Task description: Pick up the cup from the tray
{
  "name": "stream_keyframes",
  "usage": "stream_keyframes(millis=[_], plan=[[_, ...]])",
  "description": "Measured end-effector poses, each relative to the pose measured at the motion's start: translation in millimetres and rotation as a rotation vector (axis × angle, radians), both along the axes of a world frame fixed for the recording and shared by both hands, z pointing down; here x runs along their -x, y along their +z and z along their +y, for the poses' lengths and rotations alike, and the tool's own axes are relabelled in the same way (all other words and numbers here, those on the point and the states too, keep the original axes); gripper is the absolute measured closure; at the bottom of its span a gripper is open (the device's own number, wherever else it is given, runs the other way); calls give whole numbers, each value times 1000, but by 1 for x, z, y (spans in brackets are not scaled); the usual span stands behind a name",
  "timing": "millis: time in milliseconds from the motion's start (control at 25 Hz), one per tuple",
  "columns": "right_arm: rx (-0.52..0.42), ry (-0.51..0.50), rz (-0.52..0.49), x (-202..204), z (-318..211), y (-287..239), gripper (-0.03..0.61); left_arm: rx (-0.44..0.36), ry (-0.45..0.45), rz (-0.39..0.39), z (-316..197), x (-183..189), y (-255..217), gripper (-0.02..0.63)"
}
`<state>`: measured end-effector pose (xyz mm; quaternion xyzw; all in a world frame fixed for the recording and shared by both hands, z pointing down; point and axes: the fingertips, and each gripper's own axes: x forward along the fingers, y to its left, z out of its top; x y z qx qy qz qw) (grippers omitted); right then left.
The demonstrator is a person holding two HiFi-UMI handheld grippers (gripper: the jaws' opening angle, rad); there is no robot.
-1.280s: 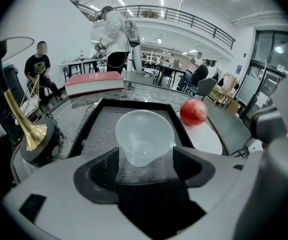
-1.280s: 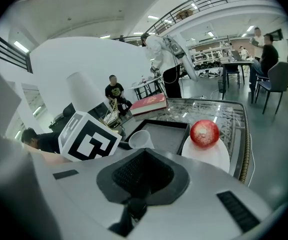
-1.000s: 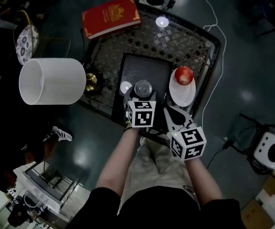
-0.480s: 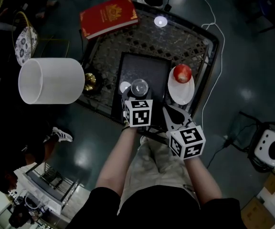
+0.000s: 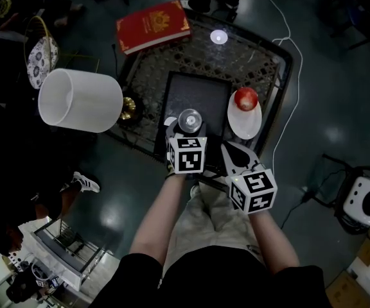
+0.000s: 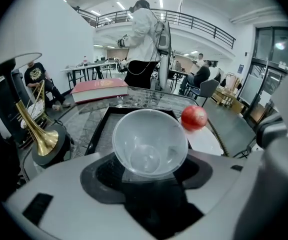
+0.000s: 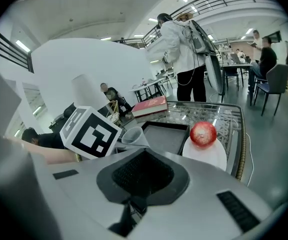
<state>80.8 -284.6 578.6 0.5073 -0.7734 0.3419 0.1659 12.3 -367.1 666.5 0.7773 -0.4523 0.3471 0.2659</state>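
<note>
Cup (image 6: 150, 143) sits pinched, tilted, in the left gripper (image 5: 187, 135) fingers, seemingly just off the tray (image 5: 198, 94). Right gripper (image 7: 143, 169) fingers are pressed together, empty. Next: lift clear.

The cup (image 6: 149, 143) was clear and colourless. My left gripper (image 5: 188, 131) and right gripper (image 5: 230, 150) were pale grey with black pads, and their cubes bore black-and-white square markers. The tray (image 5: 198, 92) was black. The apple (image 5: 246, 99) was red, the plate (image 5: 243, 126) white. The book (image 5: 153, 25) was red with gold ornament, and the horn (image 6: 38, 134) was brassy gold.
</note>
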Motion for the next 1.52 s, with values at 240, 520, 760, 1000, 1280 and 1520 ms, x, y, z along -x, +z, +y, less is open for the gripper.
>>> stream_keyframes(millis=[240,520,760,1000,1280,1520], plan=[[-23,-2,7,2,9,-12,568,-22,0,14,14,5,-18,328],[-50,-10,17,7,27,-26,569,-42,-13,32,36,12,-43,328],[-79,-8,21,13,42,-40,568,-65,-13,46,58,17,-63,328],[-105,-6,29,19,61,-51,568,-77,-21,69,83,24,-78,328],[-128,-5,40,26,82,-63,569,-76,-38,79,114,38,-92,328],[-143,-12,54,31,104,-69,569,-82,-41,86,144,51,-100,328]])
